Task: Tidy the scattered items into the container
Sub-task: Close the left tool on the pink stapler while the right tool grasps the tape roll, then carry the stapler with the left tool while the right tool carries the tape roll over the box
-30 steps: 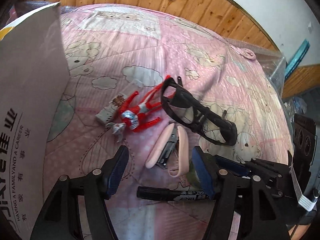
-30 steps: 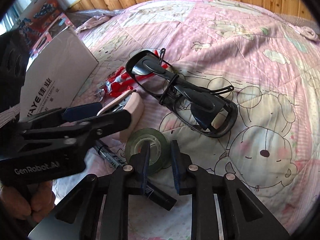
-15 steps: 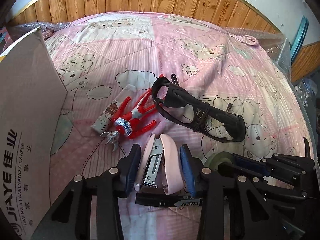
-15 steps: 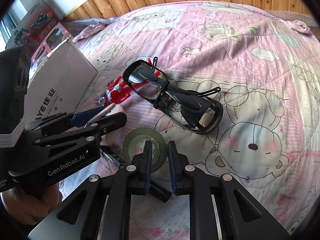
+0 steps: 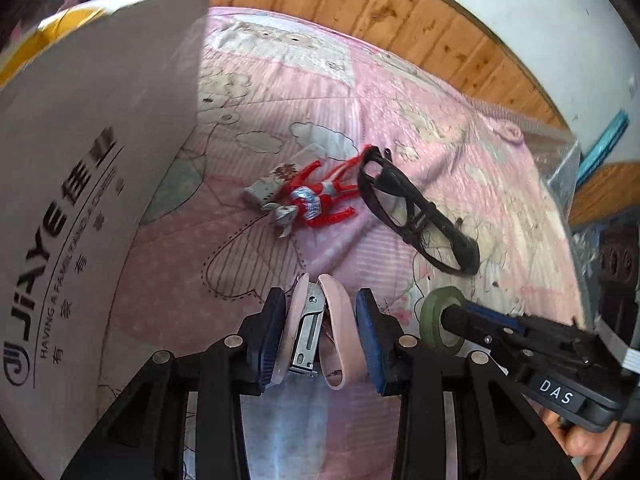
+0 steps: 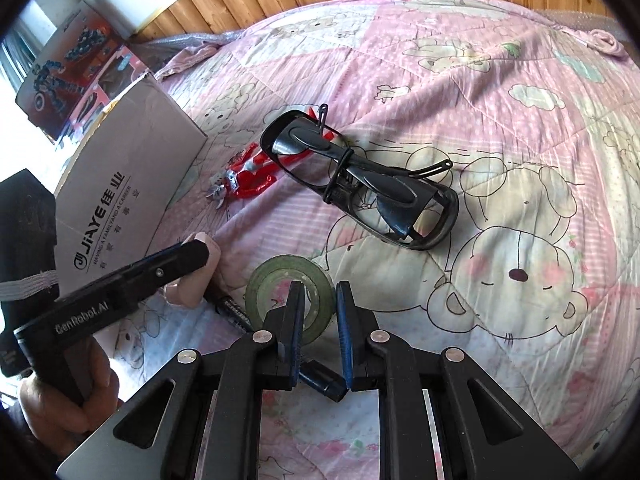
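Note:
My left gripper (image 5: 322, 332) is shut on a pink stapler (image 5: 340, 320), held off the bed beside the grey cardboard box (image 5: 80, 160). In the right wrist view the stapler (image 6: 200, 276) pokes out past the left gripper's finger. My right gripper (image 6: 319, 316) is shut on the wall of a green tape roll (image 6: 272, 280), one finger inside the ring. A black marker (image 6: 234, 312) lies on the quilt under both grippers. A red toy figure (image 5: 316, 204) and black safety glasses (image 5: 416, 216) lie further out on the quilt.
A small grey packet (image 5: 262, 192) sits against the toy figure. The pink quilt (image 6: 500, 100) runs to a wooden wall (image 5: 360, 4). A toy carton (image 6: 68, 68) stands behind the cardboard box (image 6: 132, 184). A hand (image 6: 60, 400) holds the left gripper.
The left gripper shut on the stapler and lifted it toward the box. The right gripper rose with the tape roll. The marker stayed on the quilt.

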`<control>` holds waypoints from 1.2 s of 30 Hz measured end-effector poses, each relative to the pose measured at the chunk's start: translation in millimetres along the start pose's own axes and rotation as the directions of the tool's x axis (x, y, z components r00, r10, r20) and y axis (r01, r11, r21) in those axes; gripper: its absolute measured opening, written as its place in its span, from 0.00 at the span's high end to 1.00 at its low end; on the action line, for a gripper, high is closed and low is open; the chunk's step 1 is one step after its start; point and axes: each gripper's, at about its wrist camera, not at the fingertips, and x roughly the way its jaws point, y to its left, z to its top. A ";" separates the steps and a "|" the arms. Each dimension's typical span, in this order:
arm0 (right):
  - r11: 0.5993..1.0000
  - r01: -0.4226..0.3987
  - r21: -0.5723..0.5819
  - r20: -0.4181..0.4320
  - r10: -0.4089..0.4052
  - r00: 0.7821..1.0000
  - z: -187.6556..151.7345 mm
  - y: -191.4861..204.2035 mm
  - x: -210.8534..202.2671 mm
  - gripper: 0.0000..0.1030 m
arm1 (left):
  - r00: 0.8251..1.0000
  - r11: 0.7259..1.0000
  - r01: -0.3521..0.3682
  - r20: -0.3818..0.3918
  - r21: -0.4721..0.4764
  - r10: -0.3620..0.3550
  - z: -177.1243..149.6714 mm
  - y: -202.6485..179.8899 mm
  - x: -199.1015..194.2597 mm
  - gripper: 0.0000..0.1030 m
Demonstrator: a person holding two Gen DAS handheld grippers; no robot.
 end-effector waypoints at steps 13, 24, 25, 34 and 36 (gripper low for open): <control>1.000 0.006 0.027 -0.029 -0.005 1.000 -0.2 -2.6 9.3 0.75 | 0.977 0.967 -0.193 0.125 0.163 0.174 -28.9 -37.0 -23.0 0.43; 1.000 0.014 -0.022 -0.044 -0.015 0.999 1.2 4.6 16.8 0.82 | 0.964 0.951 -0.265 0.074 0.159 0.256 -28.0 -13.2 -10.2 0.68; 1.000 0.016 -0.023 -0.045 -0.017 0.999 1.1 4.7 17.3 0.82 | 0.964 0.950 -0.265 0.075 0.162 0.256 -27.8 -11.8 -10.9 0.67; 0.998 0.023 -0.050 -0.028 -0.024 0.999 -0.5 5.6 19.3 0.87 | 0.967 0.933 -0.254 0.084 0.256 0.240 -22.1 -26.2 10.3 0.74; 0.999 0.014 -0.039 -0.026 -0.015 1.000 -0.1 5.2 17.4 0.87 | 0.966 0.930 -0.258 0.087 0.262 0.244 -23.2 -30.0 7.4 0.74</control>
